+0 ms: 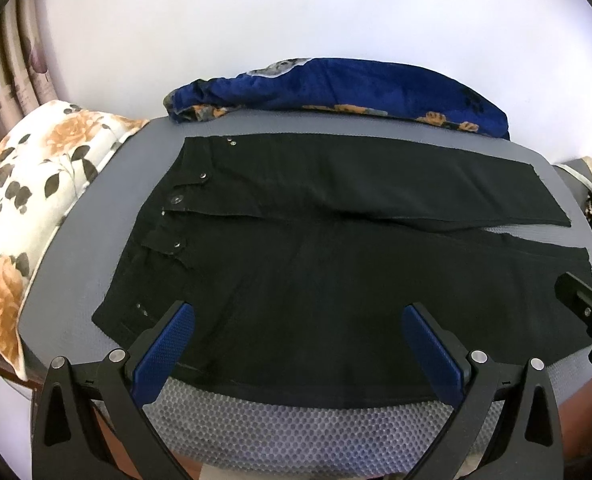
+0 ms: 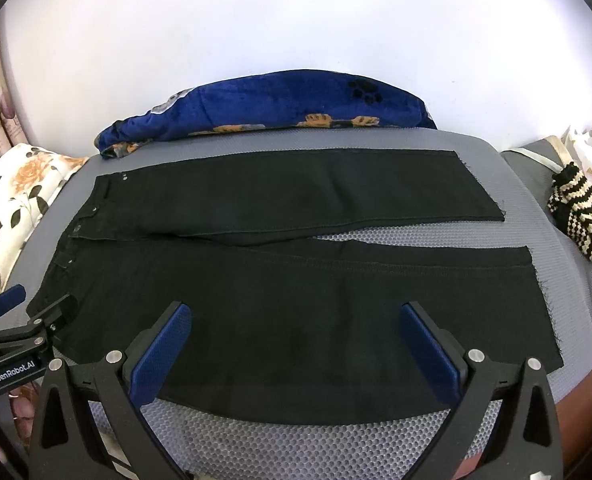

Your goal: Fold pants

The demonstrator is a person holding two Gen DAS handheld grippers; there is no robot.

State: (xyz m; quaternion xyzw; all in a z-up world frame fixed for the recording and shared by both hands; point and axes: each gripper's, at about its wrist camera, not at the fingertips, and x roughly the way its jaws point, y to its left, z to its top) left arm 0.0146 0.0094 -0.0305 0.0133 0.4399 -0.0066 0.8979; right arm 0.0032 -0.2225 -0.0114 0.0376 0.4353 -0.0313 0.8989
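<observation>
While both grippers, left (image 1: 298, 344) and right (image 2: 296, 344), hover wide and empty, the pants (image 2: 280, 280) lie flat on the mat (image 2: 296, 444), running left-right: waistband nearer left, hems nearer right.

The pillow (image 1: 28, 200) runs off the left edge; the striped bag (image 2: 580, 220) is cut off in the left wrist view.

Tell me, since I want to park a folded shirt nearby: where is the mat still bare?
Bare grey mat shows in the strip between the black pants and the near edge, and in a narrow wedge between the two legs. The far edge is crowded by the blue blanket; the floral pillow and striped knit item flank the sides.
</observation>
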